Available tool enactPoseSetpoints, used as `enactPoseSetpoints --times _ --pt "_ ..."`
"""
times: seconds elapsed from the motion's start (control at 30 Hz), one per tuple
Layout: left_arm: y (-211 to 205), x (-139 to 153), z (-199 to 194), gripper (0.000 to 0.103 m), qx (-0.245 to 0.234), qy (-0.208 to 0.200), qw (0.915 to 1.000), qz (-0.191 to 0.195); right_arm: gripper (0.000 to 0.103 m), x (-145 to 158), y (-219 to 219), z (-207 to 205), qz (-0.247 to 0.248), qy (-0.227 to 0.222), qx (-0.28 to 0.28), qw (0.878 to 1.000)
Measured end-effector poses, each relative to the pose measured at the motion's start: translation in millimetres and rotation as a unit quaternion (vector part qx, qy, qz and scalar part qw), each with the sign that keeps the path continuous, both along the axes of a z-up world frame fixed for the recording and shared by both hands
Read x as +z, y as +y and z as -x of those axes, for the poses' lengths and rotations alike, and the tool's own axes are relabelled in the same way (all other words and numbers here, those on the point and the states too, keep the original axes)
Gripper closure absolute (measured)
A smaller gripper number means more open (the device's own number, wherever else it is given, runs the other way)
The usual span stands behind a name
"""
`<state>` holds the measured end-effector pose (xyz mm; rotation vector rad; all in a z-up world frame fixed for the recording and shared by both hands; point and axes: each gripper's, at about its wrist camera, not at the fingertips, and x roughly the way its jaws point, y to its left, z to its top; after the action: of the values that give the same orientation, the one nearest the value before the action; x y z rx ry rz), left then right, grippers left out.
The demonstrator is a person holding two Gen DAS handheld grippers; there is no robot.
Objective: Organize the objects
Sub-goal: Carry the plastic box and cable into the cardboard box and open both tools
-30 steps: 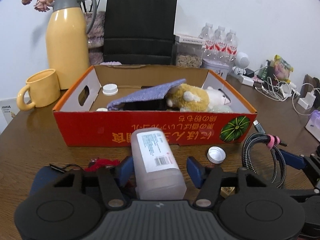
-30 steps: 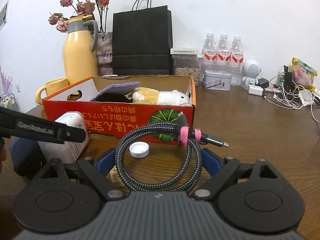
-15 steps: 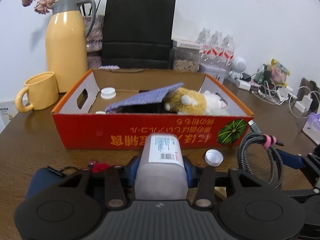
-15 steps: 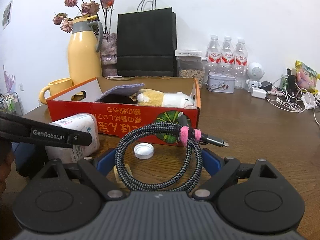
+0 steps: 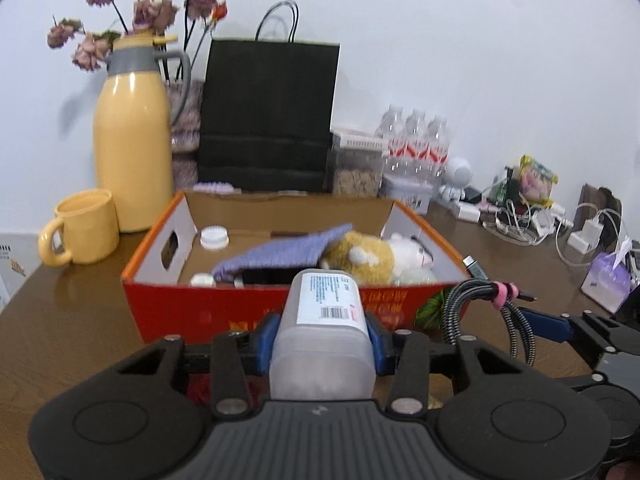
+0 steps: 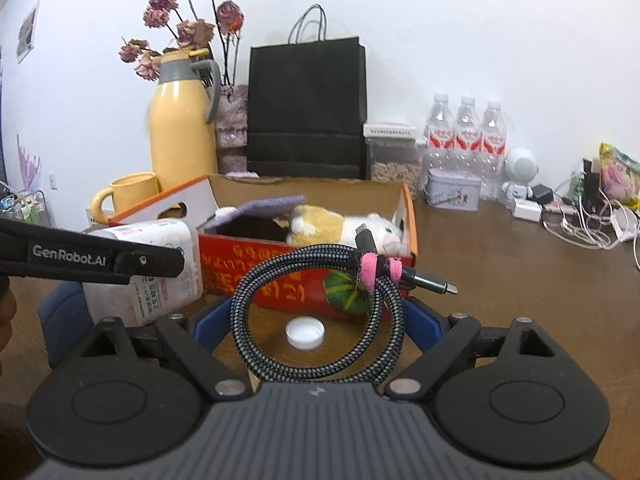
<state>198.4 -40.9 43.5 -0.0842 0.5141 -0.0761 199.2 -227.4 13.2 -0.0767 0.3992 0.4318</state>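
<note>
Translucent bottle [image 5: 323,344] sits clamped between left fingers [image 5: 267,338]; right fingers [image 6: 425,316] grip coiled cable [image 6: 320,312].

White lettering reading "GenRobot.AI" runs along the black arm of the left gripper [image 6: 86,258], seen from the right wrist just left of the red cardboard box [image 6: 280,276]. Orange characters are printed upside down along the box's front wall, beside a green melon picture, too blurred to read. The translucent bottle [image 5: 324,332] in front of the box carries a white label with a barcode and small print that cannot be made out. Behind the box, three water bottles [image 6: 464,136] wear red-and-white labels, illegible.
</note>
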Motion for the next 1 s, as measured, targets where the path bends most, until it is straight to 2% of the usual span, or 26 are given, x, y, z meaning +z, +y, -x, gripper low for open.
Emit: enactPoseSetpoints --times 0.6,1.0 --pt "23.7 52.3 -17.2 0.06 0.011 -0.076 0.997 0.004 0.012 43.6 40.5 -32.7 -0.01 -0.049 0.033 0.998" --pt "42.7 54.8 -68.1 0.06 0.035 -0.081 0.9961 -0.004 0.012 51.6 64.8 -79.4 -0.01 -0.045 0.032 0.998"
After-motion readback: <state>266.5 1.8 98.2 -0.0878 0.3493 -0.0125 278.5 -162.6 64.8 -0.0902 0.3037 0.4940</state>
